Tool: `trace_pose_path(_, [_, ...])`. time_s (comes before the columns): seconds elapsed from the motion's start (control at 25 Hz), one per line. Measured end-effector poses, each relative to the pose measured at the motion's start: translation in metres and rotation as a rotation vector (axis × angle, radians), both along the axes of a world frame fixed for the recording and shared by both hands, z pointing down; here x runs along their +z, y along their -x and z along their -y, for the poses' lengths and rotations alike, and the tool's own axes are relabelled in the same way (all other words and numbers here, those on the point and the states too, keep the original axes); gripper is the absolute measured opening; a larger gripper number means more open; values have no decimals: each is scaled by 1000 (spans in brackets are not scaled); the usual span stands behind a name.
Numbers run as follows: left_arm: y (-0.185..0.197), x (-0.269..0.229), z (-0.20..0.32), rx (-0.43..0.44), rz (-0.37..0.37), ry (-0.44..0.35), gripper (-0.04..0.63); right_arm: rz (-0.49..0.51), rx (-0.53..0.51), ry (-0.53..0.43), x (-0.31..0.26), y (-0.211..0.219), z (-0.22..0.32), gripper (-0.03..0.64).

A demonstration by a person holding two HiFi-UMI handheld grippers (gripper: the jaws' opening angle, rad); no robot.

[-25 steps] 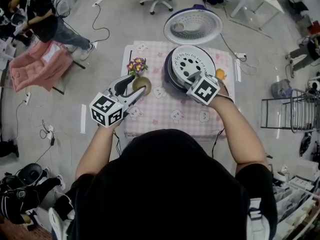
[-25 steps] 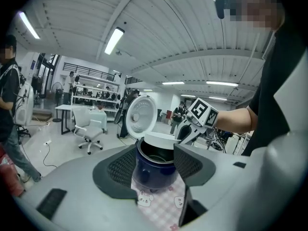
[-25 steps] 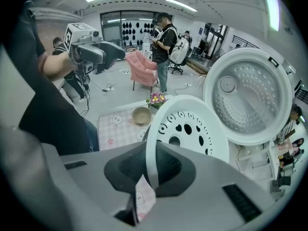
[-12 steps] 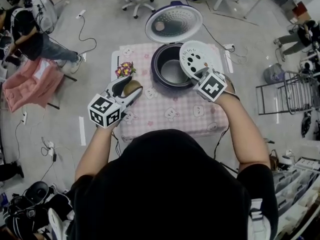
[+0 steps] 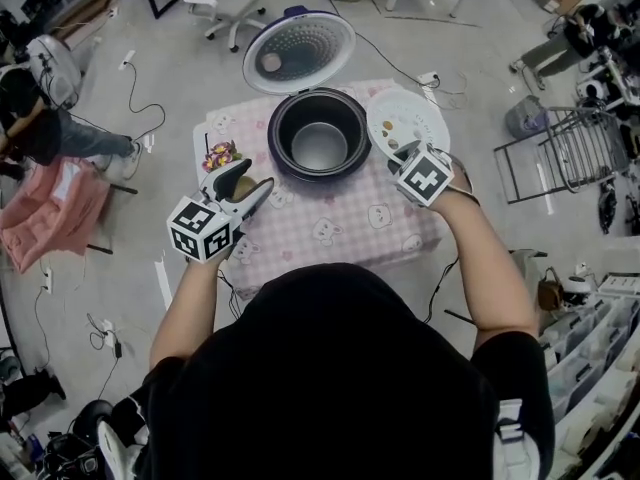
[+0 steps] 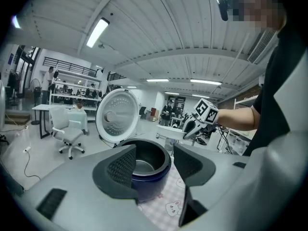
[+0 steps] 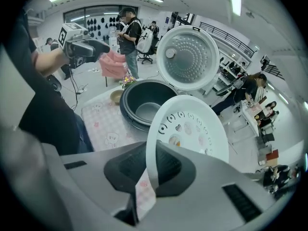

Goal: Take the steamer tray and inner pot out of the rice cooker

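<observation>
**Tray out in R jaws; pot still in cooker, dead ahead of L**

R gripper (image 5: 402,154) is clamped on the near rim of the steamer tray (image 5: 407,120). In the right gripper view the white rim runs edge-on btwn the pads, w/ the perforated disc tilted up toward the cam. The tray is at upper right of the head view, just right of the rice cooker (image 5: 275,133) and clear of it, over the right end of the pink checked table (image 5: 330,233). Can't tell if it touches the cloth.

Inner pot (image 5: 320,146) sits in the cooker at upper centre, w/ the lid (image 5: 299,53) open behind it.

L gripper (image 5: 250,180) has its jaws apart w/ nothing btwn the pads. It is lower left of the cooker, near but not touching, w/ the flower vase (image 5: 222,154) just beside its tip. In the left gripper view the pot shows straight ahead through the gap.

Likely next: R sets the tray down right of the cooker. The pot lies up-right of the L jaws, and L is nearer & free. The pot is round, so no long axis. Grip has to be the rim, one jaw in and one out, so L prob. must rise over the rim & tip down.
</observation>
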State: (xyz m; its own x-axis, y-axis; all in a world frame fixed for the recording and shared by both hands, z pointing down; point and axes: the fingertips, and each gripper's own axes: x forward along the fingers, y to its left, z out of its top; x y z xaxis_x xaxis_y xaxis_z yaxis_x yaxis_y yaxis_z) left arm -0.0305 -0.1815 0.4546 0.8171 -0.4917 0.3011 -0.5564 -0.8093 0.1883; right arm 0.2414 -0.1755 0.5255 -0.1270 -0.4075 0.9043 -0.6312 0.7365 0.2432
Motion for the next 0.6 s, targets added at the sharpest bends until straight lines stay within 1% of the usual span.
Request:
trace_pose_path(0.2, [-20,1,6,31,-1,3,264,-21,43,4,8,-26,-7,37])
trace_pose_path(0.36, [-32,3,6,53,3,10,264,36,72,52,27,-33,-20,37])
trace_pose_path(0.52, [-39,9,10,61,9,19,264,3,106,77,44,-50,-25,37])
trace_pose_path(0.6, [-42,11,10,62,14,25,264,2,113,86,54,-55,-27,37])
